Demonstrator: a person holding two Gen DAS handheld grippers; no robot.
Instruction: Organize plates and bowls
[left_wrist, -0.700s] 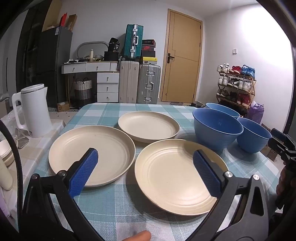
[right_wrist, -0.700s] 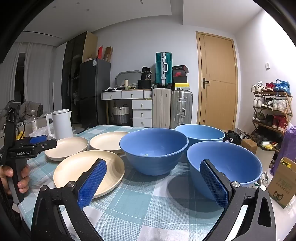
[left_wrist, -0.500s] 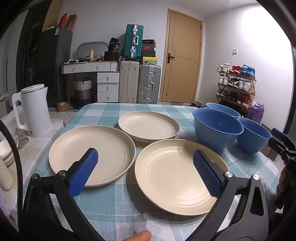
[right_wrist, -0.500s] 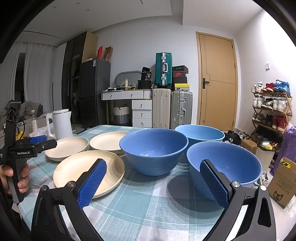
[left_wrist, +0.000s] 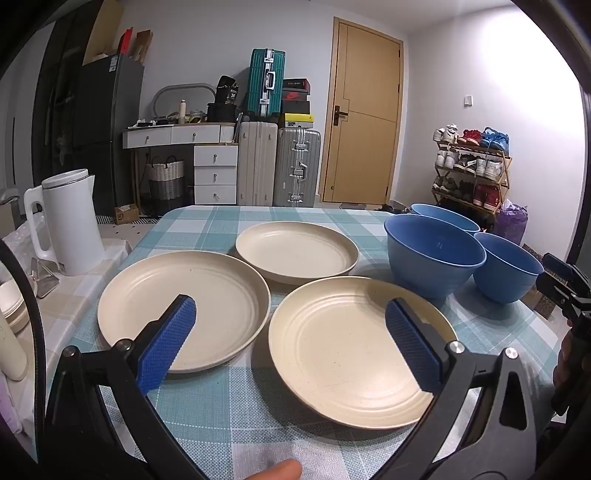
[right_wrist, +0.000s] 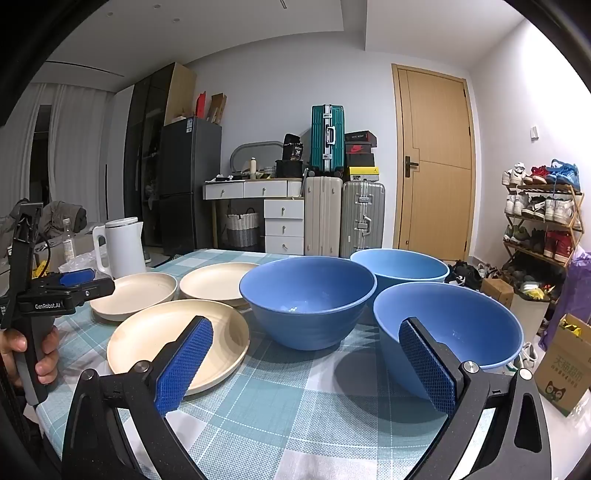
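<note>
Left gripper (left_wrist: 291, 345): jaws wide apart, nothing between the pads, hovering above the near end of the checked tablecloth (left_wrist: 229, 398). Near cream plate (left_wrist: 354, 350) sits just ahead and under its right finger; second cream plate (left_wrist: 184, 308) ahead under the left finger, rims of the two close, can't tell if touching. Third cream plate (left_wrist: 297, 251) further ahead, centred between the fingers, just behind the other two. White kettle (left_wrist: 72, 225) far left, off the cloth on a side surface.

Right gripper (right_wrist: 304, 363): jaws also fully apart, empty, held above the cloth. Nearest blue bowl (right_wrist: 448, 326) just ahead behind the right finger. Middle blue bowl (right_wrist: 308, 301) ahead, centred between the fingers. Back blue bowl (right_wrist: 399, 267) further ahead, behind the other two and crowded against them. All three upright, none nested. Plates lie to the left of this gripper; the near one sits behind its left finger.

Person's hand (right_wrist: 37, 350) grips the left gripper's handle at the far left edge of the right wrist view.
</note>
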